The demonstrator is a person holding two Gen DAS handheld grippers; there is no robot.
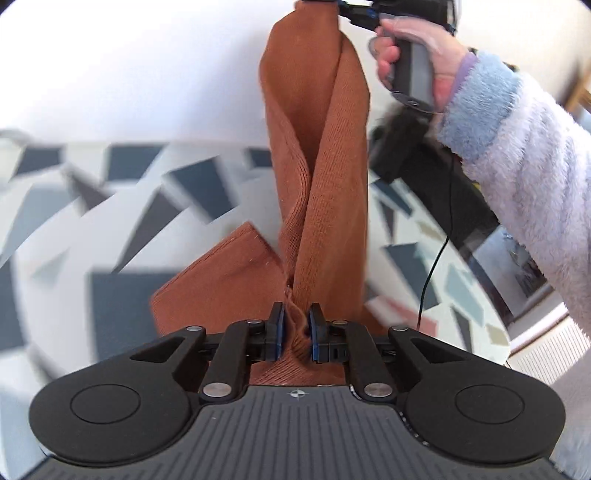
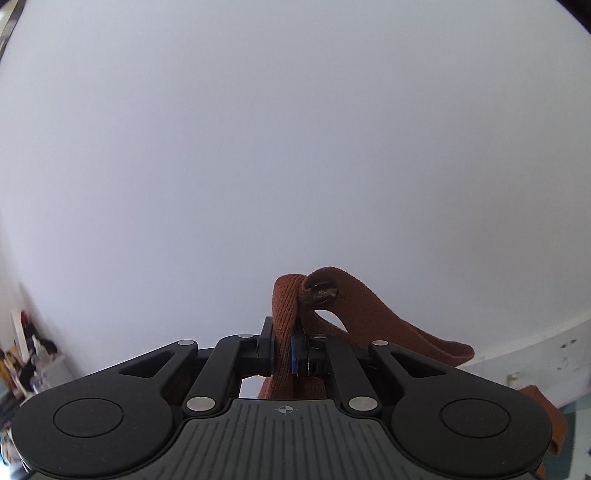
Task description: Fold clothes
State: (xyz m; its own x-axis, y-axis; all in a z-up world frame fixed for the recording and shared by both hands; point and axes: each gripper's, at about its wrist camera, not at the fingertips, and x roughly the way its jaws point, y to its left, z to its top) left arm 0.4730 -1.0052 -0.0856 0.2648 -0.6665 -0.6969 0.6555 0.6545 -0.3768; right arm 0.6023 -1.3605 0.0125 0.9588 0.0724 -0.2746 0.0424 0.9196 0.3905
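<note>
A rust-orange knit garment (image 1: 325,166) hangs stretched between my two grippers above a patterned surface. Its lower bunched end sits pinched between the blue pads of my left gripper (image 1: 296,325), which is shut on it. Higher up, in the left wrist view, my right gripper (image 1: 334,5) holds the garment's top edge, with a hand (image 1: 417,48) in a fluffy pale sleeve around its handle. In the right wrist view my right gripper (image 2: 282,349) is shut on a fold of the orange garment (image 2: 286,306), and a strap-like part loops off to the right in front of a plain white wall.
Below lies a surface (image 1: 110,206) with a grey, white and dark blue geometric pattern. A black object with a thin cable (image 1: 432,266) stands at the right, beside a framed dark panel (image 1: 509,266). Clutter (image 2: 26,362) sits at the far left of the right wrist view.
</note>
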